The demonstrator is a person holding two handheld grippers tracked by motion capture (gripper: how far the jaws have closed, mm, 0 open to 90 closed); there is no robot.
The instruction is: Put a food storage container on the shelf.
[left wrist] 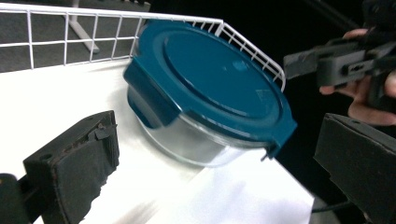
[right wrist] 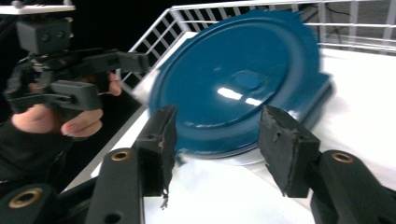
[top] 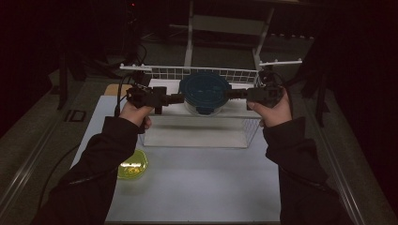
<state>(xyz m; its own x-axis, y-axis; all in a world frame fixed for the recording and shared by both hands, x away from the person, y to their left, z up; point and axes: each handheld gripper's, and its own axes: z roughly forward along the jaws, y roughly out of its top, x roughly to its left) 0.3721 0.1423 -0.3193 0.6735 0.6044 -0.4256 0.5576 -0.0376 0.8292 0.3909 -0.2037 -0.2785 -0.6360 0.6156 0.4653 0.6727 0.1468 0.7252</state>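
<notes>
A round glass container with a dark teal clip-on lid [top: 204, 91] stands on the white floor of a wire rack [top: 187, 72]. My left gripper [top: 176, 98] points at it from the left, and my right gripper [top: 234, 93] from the right. In the left gripper view the container [left wrist: 215, 74] lies ahead of my left gripper [left wrist: 219, 140], whose jaws stand wide apart and clear of it. In the right gripper view my right gripper [right wrist: 217, 126] has its jaws partly apart just short of the lid [right wrist: 243, 79], with no pad pressing on it.
A small yellow-green dish [top: 132, 165] lies on the white table [top: 197, 187] by the left forearm. The rack's white wire walls [left wrist: 70, 32] rise behind the container and beside it [right wrist: 154, 37]. Dark floor and metal stands surround the table.
</notes>
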